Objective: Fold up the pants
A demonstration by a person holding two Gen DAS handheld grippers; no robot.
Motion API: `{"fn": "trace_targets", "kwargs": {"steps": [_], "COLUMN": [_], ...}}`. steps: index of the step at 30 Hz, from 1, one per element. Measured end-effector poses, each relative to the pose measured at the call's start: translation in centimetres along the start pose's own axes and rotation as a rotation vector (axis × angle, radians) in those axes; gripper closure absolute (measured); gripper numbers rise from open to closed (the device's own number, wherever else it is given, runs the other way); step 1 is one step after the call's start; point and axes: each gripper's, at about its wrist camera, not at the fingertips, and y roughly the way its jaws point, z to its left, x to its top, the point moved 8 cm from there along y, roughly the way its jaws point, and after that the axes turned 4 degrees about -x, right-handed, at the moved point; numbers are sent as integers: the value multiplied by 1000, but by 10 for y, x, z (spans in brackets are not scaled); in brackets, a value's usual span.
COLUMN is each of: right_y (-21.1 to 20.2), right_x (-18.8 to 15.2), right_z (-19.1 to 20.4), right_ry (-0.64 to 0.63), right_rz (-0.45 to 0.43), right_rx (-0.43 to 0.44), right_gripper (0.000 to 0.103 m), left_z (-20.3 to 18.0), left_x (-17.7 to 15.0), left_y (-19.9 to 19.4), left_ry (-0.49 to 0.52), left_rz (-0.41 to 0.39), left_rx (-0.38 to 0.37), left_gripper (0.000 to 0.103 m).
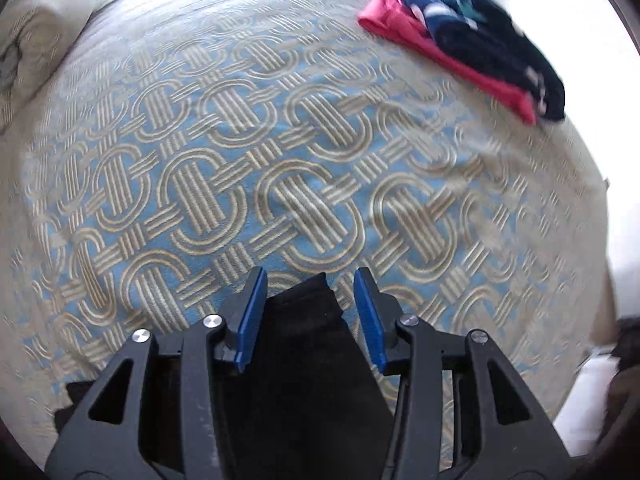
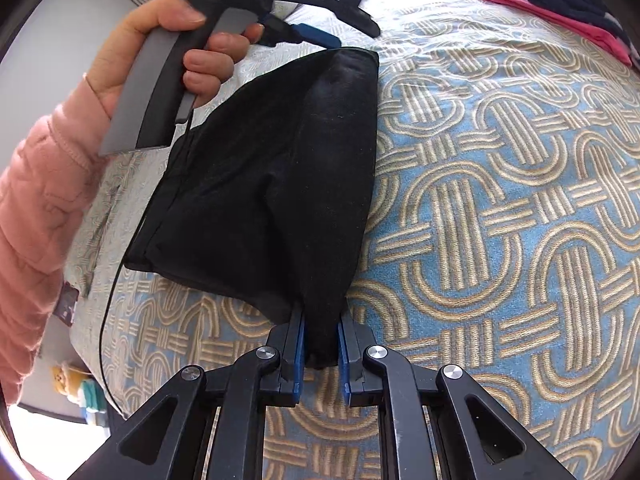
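Note:
The black pants (image 2: 272,168) lie folded on a patterned blue and beige bedspread (image 2: 500,200). My right gripper (image 2: 322,320) is shut on the near bunched edge of the pants and lifts that edge slightly. A hand (image 2: 160,48) in a pink sleeve holds my left gripper (image 2: 304,34) at the far end of the pants. In the left wrist view, the left gripper (image 1: 311,280) points steeply down over a corner of the pants (image 1: 304,360). Its blue pads (image 1: 252,320) stand apart on either side of the cloth without pressing it.
A folded pink garment (image 1: 440,52) with a navy one (image 1: 492,40) on top lies at the far right of the bed, also seen as a stack (image 2: 568,4). A rolled cream blanket (image 1: 36,40) sits at the far left. A thin black cable (image 2: 106,320) hangs near the bed's left edge.

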Motion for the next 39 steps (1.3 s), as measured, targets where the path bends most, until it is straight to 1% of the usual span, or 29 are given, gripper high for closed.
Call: {"fn": "trace_targets", "kwargs": {"steps": [1,2,3,4,5,6,7,8,10,11,12,13,14,16,17,18,20,22,24,26,27,29,31,32,33,35,36,37,39], "right_y": [0,1,1,2,2,3,3,2,0,0,0,-1,-1,-4,-5,-6,-10,-21,-33,-41,-44,-44,-43,-42,-40,-34,-29,-21,-13], "right_x": [0,1,1,2,4,3,3,1,0,-2,-3,-4,-5,-5,-4,-3,-3,-5,-5,-8,-9,-12,-15,-15,-14,-11,-10,-7,-4], "right_z": [1,1,2,4,3,2,1,0,0,2,3,3,4,4,4,4,2,-4,-9,-14,-16,-18,-20,-19,-17,-16,-19,-22,-22], "right_ry": [-5,-9,-11,-9,-1,9,19,26,22,15,6,2,-2,-11,-12,-13,-17,-33,-56,-83,-86,-70,-45,-37,-27,2,21,53,102], "right_rz": [-1,-4,-7,-10,-13,-14,-16,-20,-23,-25,-22,-17,-23,-29,-32,-36,-39,-69,-106,-114,-117,-100,-73,-67,-63,-51,-38,-18,-16], "right_rx": [-9,-17,-22,-27,-27,-26,-23,-22,-29,-35,-39,-42,-46,-44,-38,-29,-25,-45,-71,-104,-124,-105,-77,-64,-50,-31,-31,-24,10], "right_gripper": [90,90,90,90,90,90,90,90,90,90,90,90,90,90,90,87,85,84,83,83,83,83,83,83,83,82,78,77,76], "left_z": [-6,-8,-8,-9,-13,-14,-12,-10,8,20,35,54,64,74,75,68,51,28,21,10,4,-1,1,3,5,12,15,17,17], "left_x": [-3,-6,-9,-13,-14,-14,-11,-7,2,8,14,21,24,27,26,26,15,-4,-25,-51,-65,-96,-120,-129,-138,-154,-159,-162,-163], "left_y": [10,18,25,29,31,30,27,25,17,11,5,-5,-13,-34,-43,-49,-62,-69,-72,-72,-71,-75,-74,-71,-66,-50,-44,-42,-42], "left_ry": [86,143,182,214,229,239,234,216,132,89,55,2,-52,-155,-175,-169,-94,-52,-45,-37,-34,-40,-60,-75,-95,-139,-160,-179,-180], "left_rz": [36,63,86,98,102,97,86,79,52,33,4,-29,-54,-116,-137,-151,-165,-168,-175,-176,-175,-178,-163,-152,-138,-85,-76,-89,-112], "left_rx": [89,159,211,233,228,246,265,259,249,264,327,365,325,164,129,110,88,75,47,-22,-44,-69,-104,-119,-130,-138,-140,-152,-160], "left_gripper": [52,53,61,77,80,83,85,86,90,101,102,102,102,101,101,100,94,67,59,59,59,59,57,55,52,51,51,51,51]}}
